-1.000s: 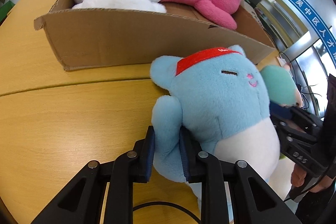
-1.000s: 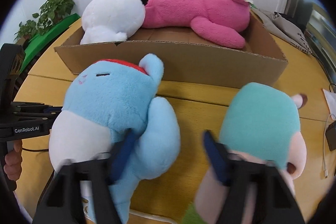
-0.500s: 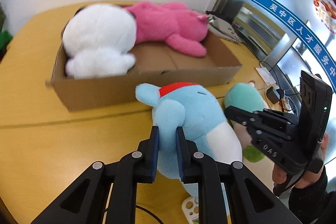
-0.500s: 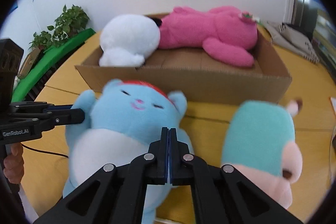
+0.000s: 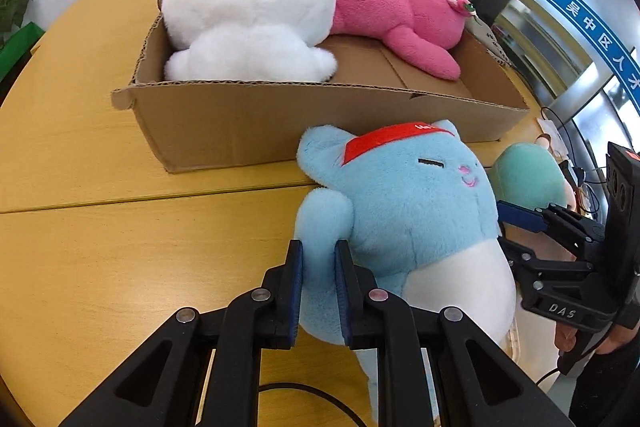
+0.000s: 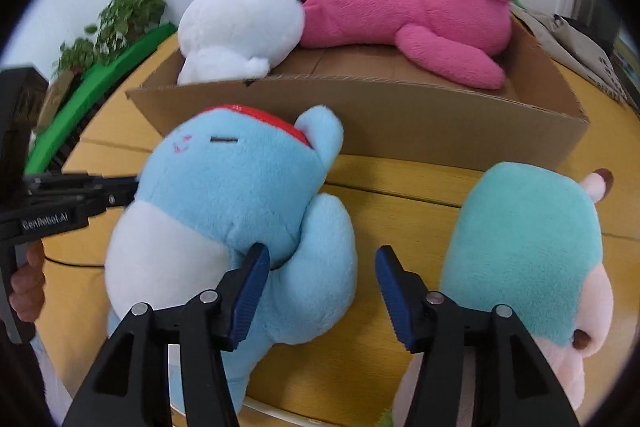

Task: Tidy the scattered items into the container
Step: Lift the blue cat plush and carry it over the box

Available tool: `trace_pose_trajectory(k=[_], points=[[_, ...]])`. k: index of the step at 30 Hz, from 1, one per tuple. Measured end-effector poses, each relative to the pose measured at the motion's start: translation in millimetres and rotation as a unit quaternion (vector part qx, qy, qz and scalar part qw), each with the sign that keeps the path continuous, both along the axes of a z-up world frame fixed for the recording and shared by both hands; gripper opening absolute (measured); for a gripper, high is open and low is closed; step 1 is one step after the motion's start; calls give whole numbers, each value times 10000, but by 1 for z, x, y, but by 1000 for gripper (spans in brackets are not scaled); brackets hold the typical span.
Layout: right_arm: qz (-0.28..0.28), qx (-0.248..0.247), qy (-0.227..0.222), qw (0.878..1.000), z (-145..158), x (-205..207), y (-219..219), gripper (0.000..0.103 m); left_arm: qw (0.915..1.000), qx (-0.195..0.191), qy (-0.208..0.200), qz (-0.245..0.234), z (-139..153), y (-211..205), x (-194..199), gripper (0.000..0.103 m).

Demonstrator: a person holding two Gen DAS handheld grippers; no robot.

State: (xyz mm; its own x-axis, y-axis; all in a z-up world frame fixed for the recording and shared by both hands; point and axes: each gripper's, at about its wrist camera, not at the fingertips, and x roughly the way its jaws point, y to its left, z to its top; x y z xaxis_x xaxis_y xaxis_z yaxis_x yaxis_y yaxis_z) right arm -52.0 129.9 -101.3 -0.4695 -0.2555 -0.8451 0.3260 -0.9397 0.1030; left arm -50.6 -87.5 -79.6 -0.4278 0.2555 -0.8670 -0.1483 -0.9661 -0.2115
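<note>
Soft, light blue plush point(image 5: 404, 227) lies just before the box point(image 5: 280, 123), one arm pinched in the left tool point(image 5: 318, 263), the right tool point(image 6: 322, 285), just opened, straddling the other arm unclamped.

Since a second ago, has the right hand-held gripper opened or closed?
Yes. The right hand-held gripper shut, then its jaws have just been opening; they now straddle the blue plush's arm, unclamped.

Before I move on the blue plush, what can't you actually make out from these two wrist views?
- Blue plush: its lower end, behind both grippers and cut off by the frame bottom.
- Teal plush: its face is turned away in the right view; the blue plush covers most of it in the left.
- White plush: only its back shows.
- Box floor under both toys.
</note>
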Motion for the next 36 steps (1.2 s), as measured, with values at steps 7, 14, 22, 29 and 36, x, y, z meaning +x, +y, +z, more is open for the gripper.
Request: trace_pose_trajectory(k=[7, 14, 22, 29, 36], points=[[318, -178, -571, 9977, -24, -18, -8, 48, 10000, -21, 12, 12, -10, 0, 2, 15], [335, -652, -660, 9951, -28, -15, -7, 21, 9999, -32, 115, 7, -13, 5, 6, 14], [52, -746, 122, 9971, 16, 0, 10, 18, 9965, 308, 767, -77, 41, 18, 20, 13], [-12, -567, 1257, 9904, 106, -26, 24, 18, 9862, 288, 1624, -142, 118, 48, -20, 13], [-268, -460, 1805, 9821, 158, -111, 42, 18, 9832, 103, 1823, -1, 143, 83, -115, 13]])
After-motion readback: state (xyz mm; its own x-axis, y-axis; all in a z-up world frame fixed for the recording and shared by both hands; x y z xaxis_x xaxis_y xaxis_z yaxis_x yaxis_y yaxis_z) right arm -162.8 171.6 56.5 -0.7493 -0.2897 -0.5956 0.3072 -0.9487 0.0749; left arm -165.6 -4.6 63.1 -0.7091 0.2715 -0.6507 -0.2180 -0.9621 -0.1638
